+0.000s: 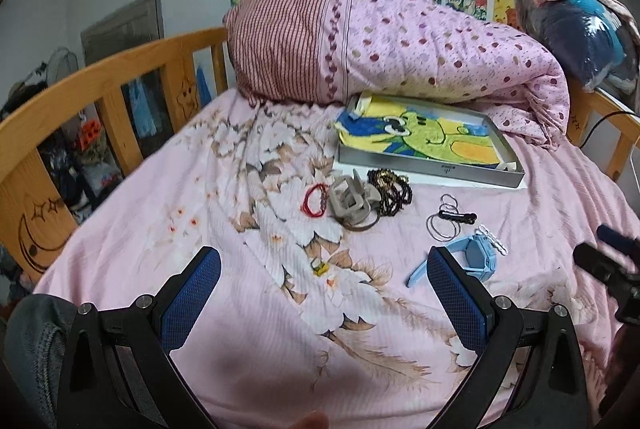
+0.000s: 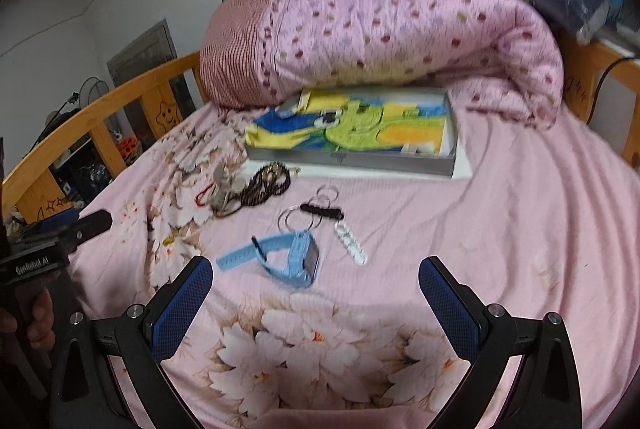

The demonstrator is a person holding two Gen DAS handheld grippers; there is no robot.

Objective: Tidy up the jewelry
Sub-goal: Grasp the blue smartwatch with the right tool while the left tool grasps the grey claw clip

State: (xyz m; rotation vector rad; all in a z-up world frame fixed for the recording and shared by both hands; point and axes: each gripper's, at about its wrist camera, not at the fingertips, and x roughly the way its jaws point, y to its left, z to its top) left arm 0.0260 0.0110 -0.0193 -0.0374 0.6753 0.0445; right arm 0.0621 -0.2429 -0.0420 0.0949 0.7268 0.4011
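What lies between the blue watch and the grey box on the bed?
In the right wrist view, thin clear rings and a black hair clip lie between the blue watch and the grey box.

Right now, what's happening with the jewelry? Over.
Left gripper open, right gripper open, both empty. Blue watch, black beads, hair clip loose on bed. Nothing blocking the tray.

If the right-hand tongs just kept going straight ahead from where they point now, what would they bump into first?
Most likely the blue watch. It lies on the pink bedsheet just ahead of the open right tongs, slightly left of the centre line. Depth is hard to judge, so they might touch the sheet first.
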